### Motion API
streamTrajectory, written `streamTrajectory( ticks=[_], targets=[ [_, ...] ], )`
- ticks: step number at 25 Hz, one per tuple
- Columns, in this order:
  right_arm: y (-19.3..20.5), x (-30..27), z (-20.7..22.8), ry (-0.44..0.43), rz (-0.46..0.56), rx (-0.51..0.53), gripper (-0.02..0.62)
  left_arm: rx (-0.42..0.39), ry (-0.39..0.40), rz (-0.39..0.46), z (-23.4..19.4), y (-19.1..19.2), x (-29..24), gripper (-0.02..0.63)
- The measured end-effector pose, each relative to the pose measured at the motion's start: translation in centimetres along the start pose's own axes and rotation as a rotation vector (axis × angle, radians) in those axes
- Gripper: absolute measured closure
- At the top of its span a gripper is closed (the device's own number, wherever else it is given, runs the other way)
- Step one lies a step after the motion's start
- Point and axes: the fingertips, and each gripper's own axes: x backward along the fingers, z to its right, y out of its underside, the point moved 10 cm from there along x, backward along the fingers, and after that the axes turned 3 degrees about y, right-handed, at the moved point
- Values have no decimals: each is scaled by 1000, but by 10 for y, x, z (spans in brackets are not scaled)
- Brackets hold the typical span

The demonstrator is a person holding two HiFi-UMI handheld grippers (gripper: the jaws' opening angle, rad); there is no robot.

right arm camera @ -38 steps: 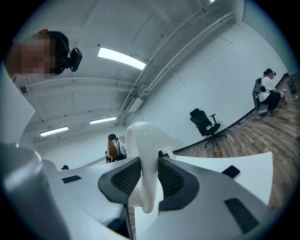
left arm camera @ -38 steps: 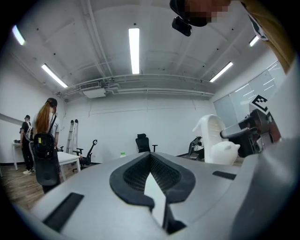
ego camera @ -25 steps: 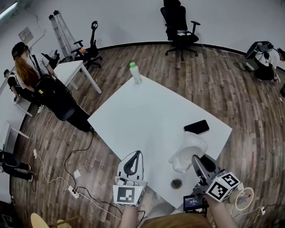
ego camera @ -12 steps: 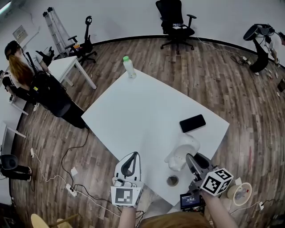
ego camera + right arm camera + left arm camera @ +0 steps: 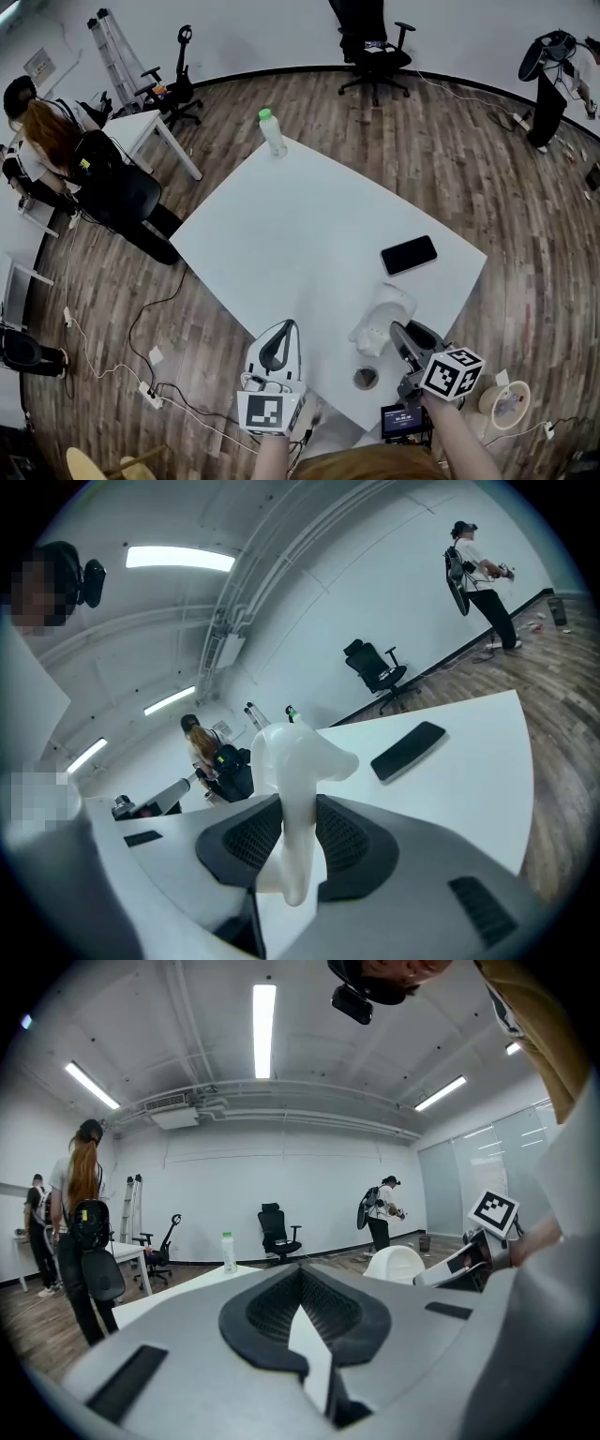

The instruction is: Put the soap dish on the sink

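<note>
Pinching soap dish (image 5: 382,312) rim in right tool (image 5: 401,336), up off counter (image 5: 309,234) for carrying; left tool (image 5: 276,349) pressed together, empty.

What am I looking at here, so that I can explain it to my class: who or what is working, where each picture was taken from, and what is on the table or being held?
No robot is at work here. A person holds a two-jaw tool in each hand. The wide picture comes from a camera on the person's head, looking down on a white table. The other two come from cameras that ride on the tools and look along their jaws.

The right gripper is clamped on a white soap dish, just above the table's near end. The left gripper has its jaws together and holds nothing.

On the table are a black phone, a bottle with a green cap at the far corner, and a small dark ring near the person.
</note>
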Motion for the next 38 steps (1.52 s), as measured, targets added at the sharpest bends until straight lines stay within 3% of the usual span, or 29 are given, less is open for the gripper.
streamTrajectory(
  ticks=[26, 38],
  targets=[
    [51, -39, 31, 36, -242, -128, 476, 34, -11, -22, -15, 21, 6, 600],
    [62, -53, 39, 85, -338, -104, 476, 48, -23, -10, -23, 20, 8, 600]
  ],
)
